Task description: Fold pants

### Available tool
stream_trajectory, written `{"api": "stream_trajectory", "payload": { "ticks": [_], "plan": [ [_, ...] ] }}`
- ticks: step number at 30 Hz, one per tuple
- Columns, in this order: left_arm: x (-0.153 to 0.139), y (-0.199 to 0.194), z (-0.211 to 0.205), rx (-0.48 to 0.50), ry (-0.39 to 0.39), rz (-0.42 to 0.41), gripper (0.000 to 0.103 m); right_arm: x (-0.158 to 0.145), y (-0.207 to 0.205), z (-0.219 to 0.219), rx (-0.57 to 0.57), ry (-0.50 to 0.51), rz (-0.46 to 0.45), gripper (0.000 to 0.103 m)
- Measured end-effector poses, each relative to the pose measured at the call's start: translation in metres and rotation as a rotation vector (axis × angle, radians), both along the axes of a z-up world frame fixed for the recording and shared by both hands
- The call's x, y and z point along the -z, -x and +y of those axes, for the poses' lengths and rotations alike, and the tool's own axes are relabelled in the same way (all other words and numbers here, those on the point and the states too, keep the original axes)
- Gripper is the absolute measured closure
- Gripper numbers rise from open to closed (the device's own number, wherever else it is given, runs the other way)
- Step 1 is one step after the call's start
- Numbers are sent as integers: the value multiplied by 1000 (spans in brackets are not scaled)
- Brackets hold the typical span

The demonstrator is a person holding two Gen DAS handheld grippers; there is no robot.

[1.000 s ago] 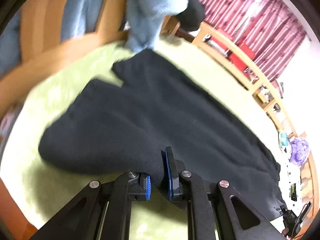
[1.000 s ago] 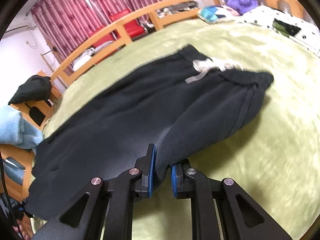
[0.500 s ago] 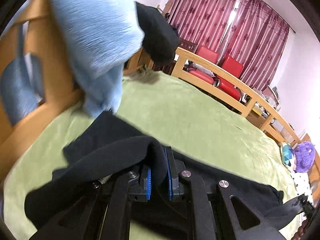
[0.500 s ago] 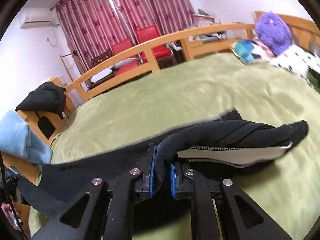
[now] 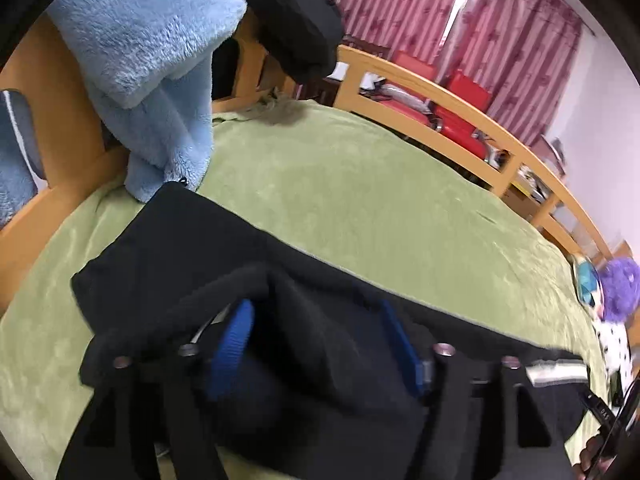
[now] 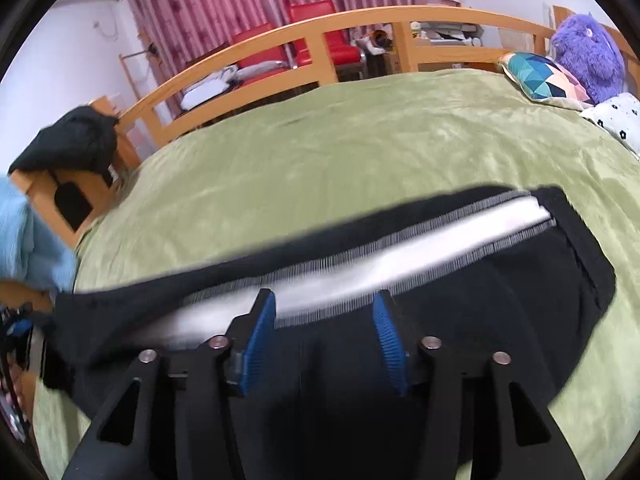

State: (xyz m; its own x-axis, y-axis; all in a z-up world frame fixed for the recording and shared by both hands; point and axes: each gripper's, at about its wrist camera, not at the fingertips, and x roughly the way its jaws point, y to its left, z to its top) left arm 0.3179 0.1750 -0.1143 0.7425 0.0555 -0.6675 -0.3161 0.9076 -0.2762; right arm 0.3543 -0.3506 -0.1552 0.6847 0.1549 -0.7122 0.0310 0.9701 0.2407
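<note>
The black pants lie folded lengthwise on the green bed blanket. My left gripper hovers over the leg end. Its jaws are opening, and a loose ridge of black cloth sits between the blue pads without being pinched. In the right wrist view the pants show a white inner band along the folded edge. My right gripper is above the waist end with its jaws opening. The cloth lies slack under it, free of the pads.
A light blue fleece and a black garment hang over the wooden bed frame at the left. A curved wooden rail runs along the far side, with red chairs behind. A patterned cushion and purple plush sit at the right.
Both grippers carried the near edge of the pants over onto the far half, folding them. Both then went from shut on the cloth to open, letting it drop.
</note>
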Motion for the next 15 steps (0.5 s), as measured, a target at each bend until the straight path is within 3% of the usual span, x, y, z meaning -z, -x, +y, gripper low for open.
{"api": "stream_trajectory", "payload": {
  "ticks": [3, 7, 11, 15],
  "plan": [
    [3, 31, -8, 11, -20, 5, 28, 3, 33, -5, 5, 54, 1, 41],
    [32, 66, -19, 36, 48, 59, 27, 22, 70, -30, 49, 54, 55, 36],
    [73, 72, -32, 51, 110, 133, 27, 57, 85, -58, 131, -34, 145, 36],
    [113, 53, -26, 5, 163, 186, 29, 85, 76, -86, 211, -164, 187, 34]
  ]
}}
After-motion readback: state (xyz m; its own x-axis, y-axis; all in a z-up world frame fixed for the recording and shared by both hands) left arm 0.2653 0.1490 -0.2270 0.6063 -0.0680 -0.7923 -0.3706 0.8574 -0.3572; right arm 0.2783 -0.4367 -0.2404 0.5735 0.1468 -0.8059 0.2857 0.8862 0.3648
